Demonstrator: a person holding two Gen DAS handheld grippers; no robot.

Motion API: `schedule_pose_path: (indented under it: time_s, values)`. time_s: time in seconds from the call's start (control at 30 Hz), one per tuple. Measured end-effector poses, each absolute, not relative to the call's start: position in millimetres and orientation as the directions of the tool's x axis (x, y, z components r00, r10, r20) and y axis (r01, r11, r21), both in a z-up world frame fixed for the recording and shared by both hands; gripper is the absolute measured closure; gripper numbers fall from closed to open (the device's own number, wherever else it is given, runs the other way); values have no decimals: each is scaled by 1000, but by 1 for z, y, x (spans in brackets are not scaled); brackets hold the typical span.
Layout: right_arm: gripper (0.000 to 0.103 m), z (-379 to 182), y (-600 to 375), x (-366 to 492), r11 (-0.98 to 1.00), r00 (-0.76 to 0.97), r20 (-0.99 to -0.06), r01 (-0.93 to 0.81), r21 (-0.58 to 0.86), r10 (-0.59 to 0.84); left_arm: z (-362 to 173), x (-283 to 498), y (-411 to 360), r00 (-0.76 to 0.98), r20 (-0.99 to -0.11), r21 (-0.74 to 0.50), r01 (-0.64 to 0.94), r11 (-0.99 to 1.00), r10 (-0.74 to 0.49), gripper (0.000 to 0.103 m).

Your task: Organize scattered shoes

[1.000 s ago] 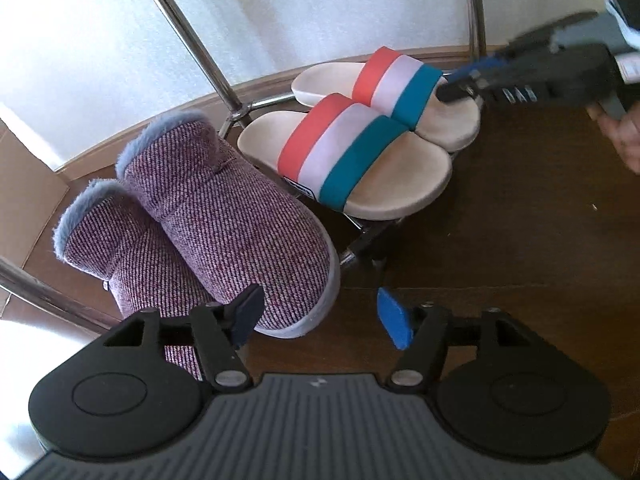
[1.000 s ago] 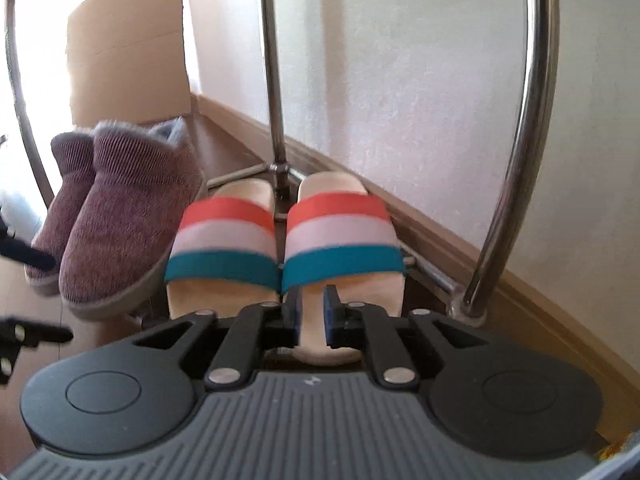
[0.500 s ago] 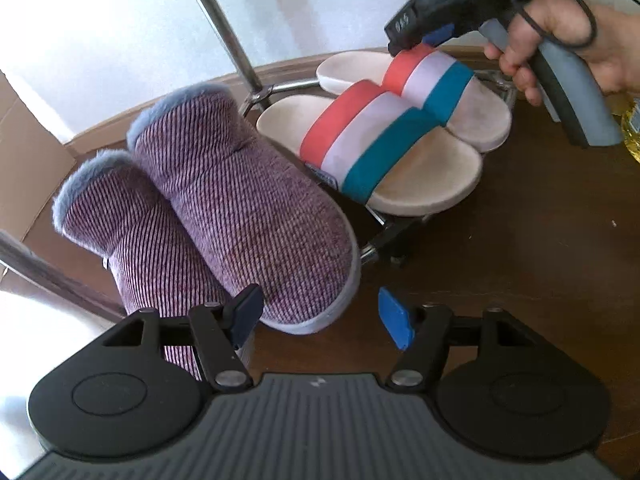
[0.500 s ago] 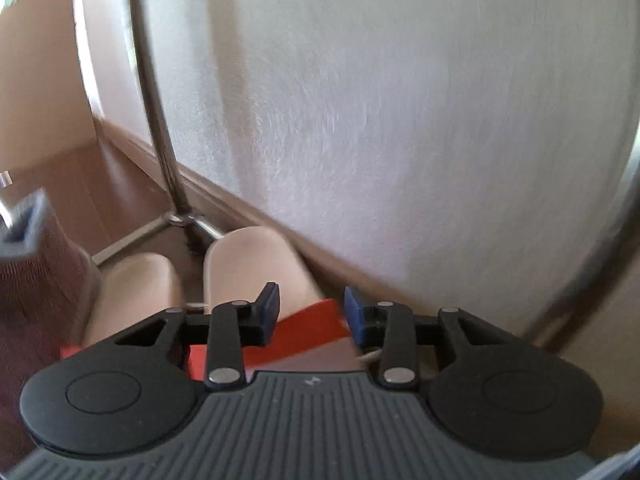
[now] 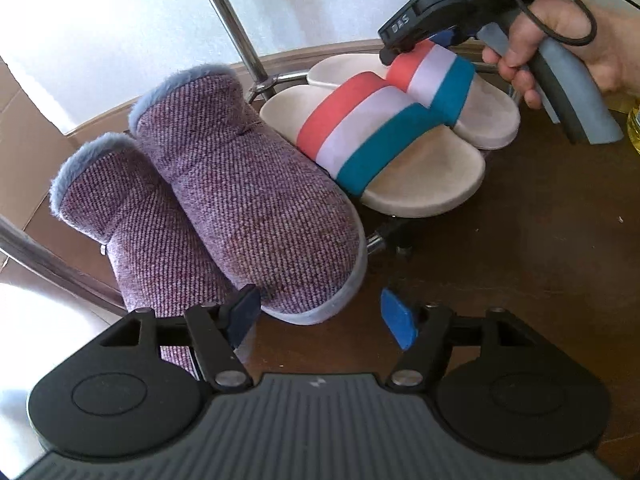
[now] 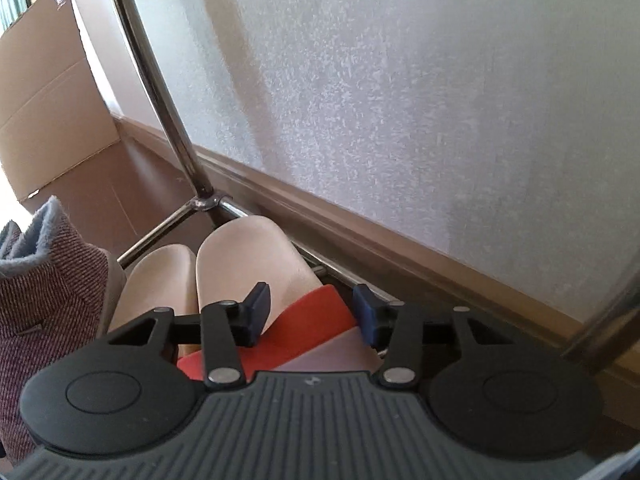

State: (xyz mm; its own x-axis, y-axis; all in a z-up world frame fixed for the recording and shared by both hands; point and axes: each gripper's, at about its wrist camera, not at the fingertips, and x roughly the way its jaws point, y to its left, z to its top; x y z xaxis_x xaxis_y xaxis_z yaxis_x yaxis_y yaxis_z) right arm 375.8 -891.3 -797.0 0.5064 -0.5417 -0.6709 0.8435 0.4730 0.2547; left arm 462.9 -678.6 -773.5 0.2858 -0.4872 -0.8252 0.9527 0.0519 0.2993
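Note:
Two purple knit boot slippers (image 5: 248, 184) (image 5: 132, 216) and two cream slides with red, white and teal straps (image 5: 400, 152) (image 5: 480, 96) sit side by side on a low metal rack. My left gripper (image 5: 320, 312) is open, and the toe of the nearer boot slipper reaches in between its fingers. My right gripper (image 5: 394, 54), held by a hand, hovers over the far slide's strap. In the right wrist view its jaws (image 6: 310, 308) are opening; the red strap band (image 6: 316, 312) lies between the fingers, unpressed. The slide's heel (image 6: 248, 252) is ahead.
Chrome rack posts (image 5: 236, 28) (image 6: 160, 92) rise behind the shoes, close to a pale wall with a skirting board. A cardboard box (image 6: 44, 112) stands to the left. Dark wooden floor (image 5: 540, 240) stretches to the right of the rack.
The right gripper went from shut at the slides' toe end to over the far slide's strap, and its jaws came apart. The left gripper kept its place and stayed open.

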Motion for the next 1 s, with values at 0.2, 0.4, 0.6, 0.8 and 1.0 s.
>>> schedule_pose_path:
  time_s: [0.2,0.4,0.6,0.8,1.0]
  values:
    - [62,-769,-820,336,529,530,-589,826,195,-610,-773,472,-673,296,-819,280,954,109,-492,33]
    - [78,-791,-766,340,643,533,-666,759,104,-521,-780,465,-676,279,-816,262,959,107,-507,32]
    - [82,-792,-768,335,649,542,-668,752,115,-510,-782,469,-676,271,-816,244,962,120,-511,31]
    - [81,-792,-775,339,664,554,-657,740,108,-511,-780,470,-670,275,-812,241,961,133,-516,31]
    - [98,-783,-758,330,672,533,-612,741,5,-584,-779,473,-663,260,-820,213,965,151,-510,31]
